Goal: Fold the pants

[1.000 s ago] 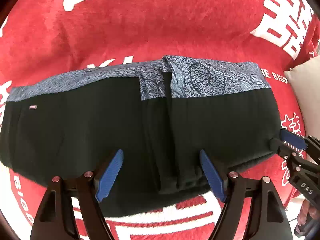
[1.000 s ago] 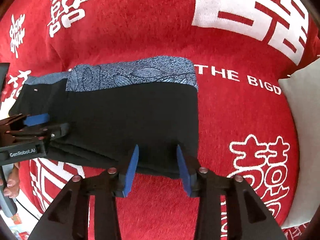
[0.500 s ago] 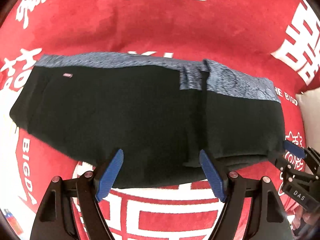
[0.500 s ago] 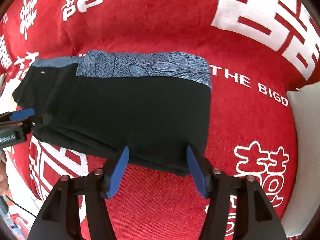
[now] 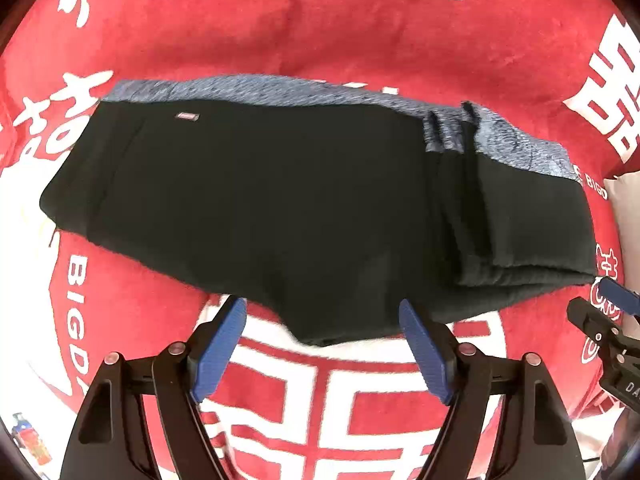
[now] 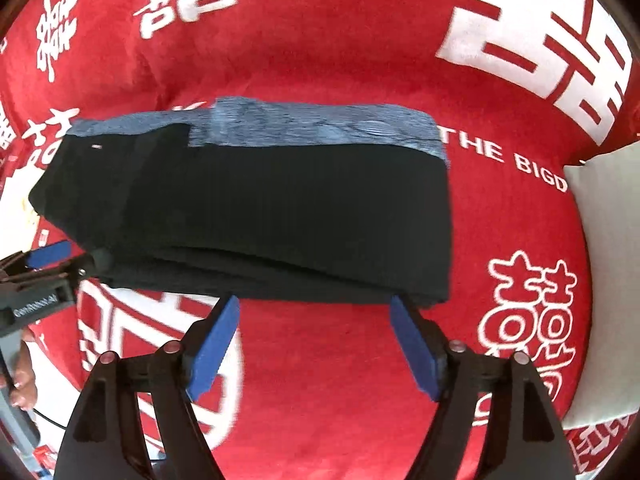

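I see the black pants point(image 5: 304, 208) with their blue patterned waistband point(image 6: 320, 130) lying folded on the red blanket point(image 5: 360, 32) with white characters. My left gripper point(image 5: 322, 342) hangs at the near edge, fingers point(image 5: 218, 350) spread wide, holding nothing. My right gripper point(image 6: 316, 342) sits likewise, fingers point(image 6: 414, 346) wide apart and empty, beside a white pillow point(image 6: 604, 272).

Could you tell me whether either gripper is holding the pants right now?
Nothing is held: the left gripper and right gripper are open, short of the pants.
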